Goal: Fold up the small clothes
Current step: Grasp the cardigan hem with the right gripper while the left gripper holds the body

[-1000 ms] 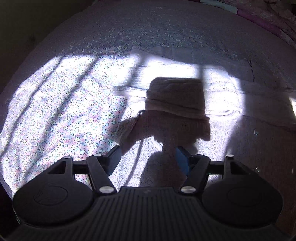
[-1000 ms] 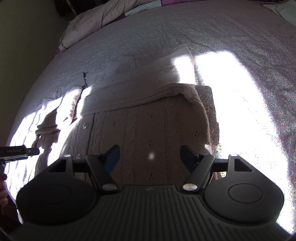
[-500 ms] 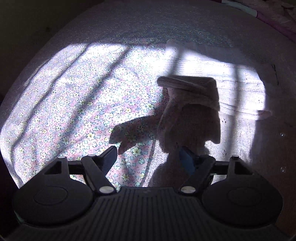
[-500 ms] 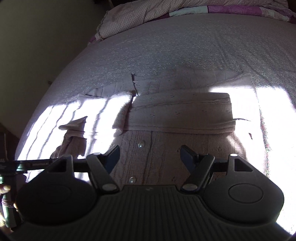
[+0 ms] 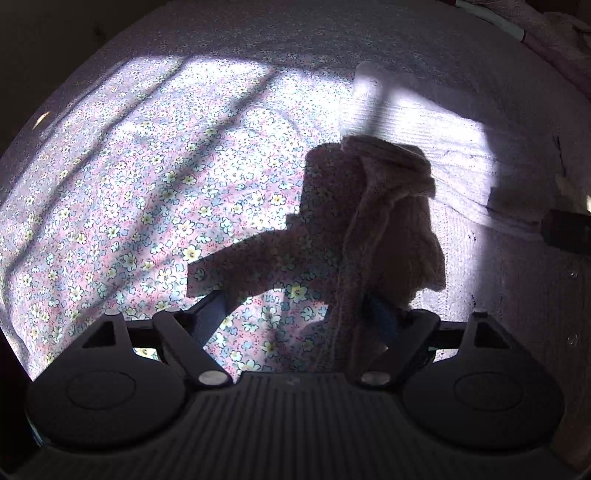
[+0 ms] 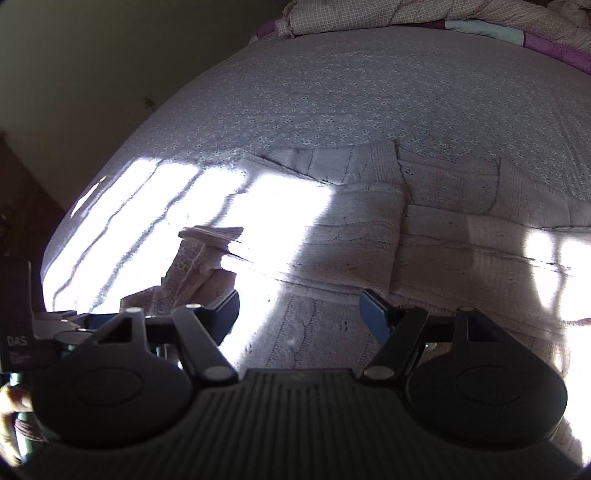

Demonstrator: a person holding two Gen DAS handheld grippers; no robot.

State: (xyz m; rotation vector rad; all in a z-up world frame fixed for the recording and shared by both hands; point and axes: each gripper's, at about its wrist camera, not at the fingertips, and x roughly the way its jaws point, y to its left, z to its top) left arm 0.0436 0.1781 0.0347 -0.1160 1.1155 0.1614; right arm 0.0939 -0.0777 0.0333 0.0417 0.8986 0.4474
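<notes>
A small pale pink knitted cardigan (image 6: 424, 251) lies partly folded on the floral bedsheet (image 5: 147, 192). Its body also shows sunlit in the left wrist view (image 5: 443, 155). One sleeve (image 5: 391, 229) rises bunched in shadow, draped against the right finger of my left gripper (image 5: 299, 314), whose jaws stand wide apart. The same sleeve shows raised at the left of the right wrist view (image 6: 199, 258). My right gripper (image 6: 299, 314) is open and empty, hovering over the cardigan's buttoned front.
A rumpled quilt with purple trim (image 6: 480, 18) lies at the far end of the bed. A dark wall (image 6: 92, 74) stands beyond the bed's left side. The left gripper body (image 6: 22, 332) shows at the right wrist view's left edge.
My left gripper has swung left, so more floral sheet shows and the sleeve sits by its right finger. My right gripper has pulled back and turned left along the cardigan.
</notes>
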